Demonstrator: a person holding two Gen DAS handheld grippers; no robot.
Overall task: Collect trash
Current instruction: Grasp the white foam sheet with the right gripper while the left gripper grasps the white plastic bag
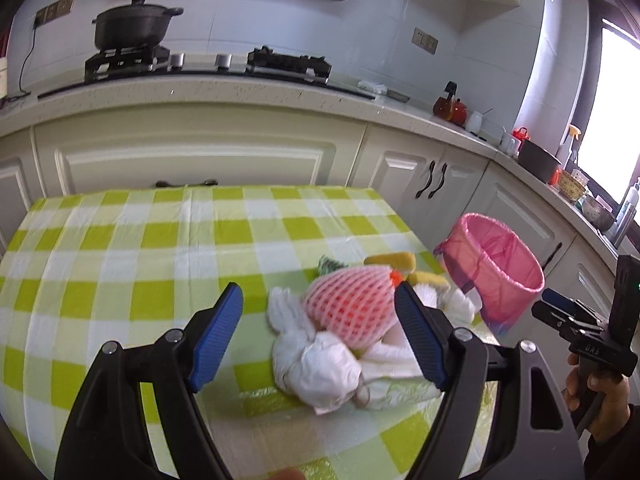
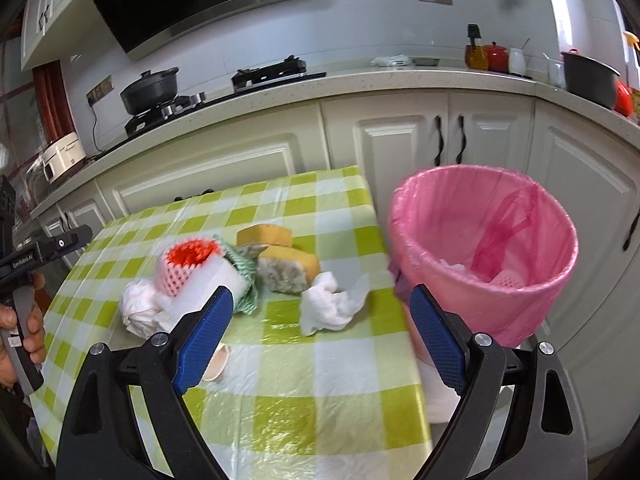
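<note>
Trash is lying heaped on the checked table: the pink foam net is sitting at twelve o'clock between the left claw's spread fingers, nearer it than the right claw, also gaping and empty, beside the pink bin

Home kitchen: stove, cabinets.

bare checked table in front, trash pile mid-table, pink bin just beside table edge
</note>
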